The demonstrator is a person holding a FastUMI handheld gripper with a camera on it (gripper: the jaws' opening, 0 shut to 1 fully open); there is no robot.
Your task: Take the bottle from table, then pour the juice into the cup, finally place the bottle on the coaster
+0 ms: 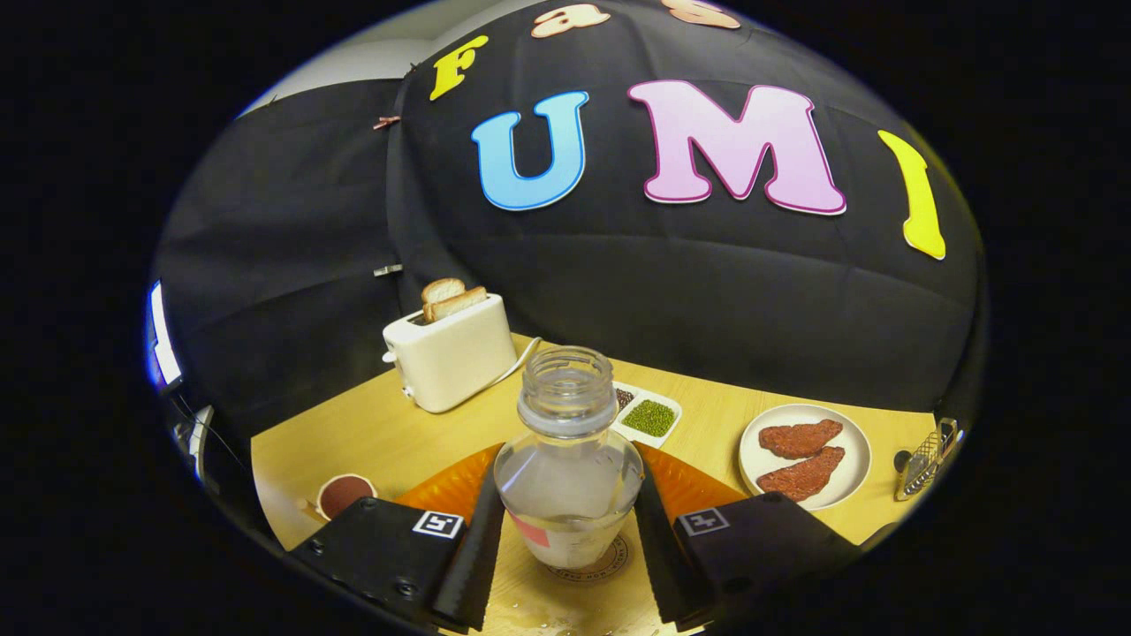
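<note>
Upright, the uncapped bottle [568, 464] stands on the coaster [610, 565], between the gripper [568, 512] fingers. Both fingers press its sides. Cup [345, 495] sits left, near the toaster [451, 358].

Clear uncapped bottle [568, 477] carries a pink sticker; orange ribbed plate [451, 488] behind it; cream-white toaster [451, 357] with golden-brown toast [451, 299] near the yellow wooden table's [380, 437] far edge; white plate [846, 442] holds reddish-brown meat slices [801, 455]; white tray [664, 405] of green beans [649, 418].
</note>
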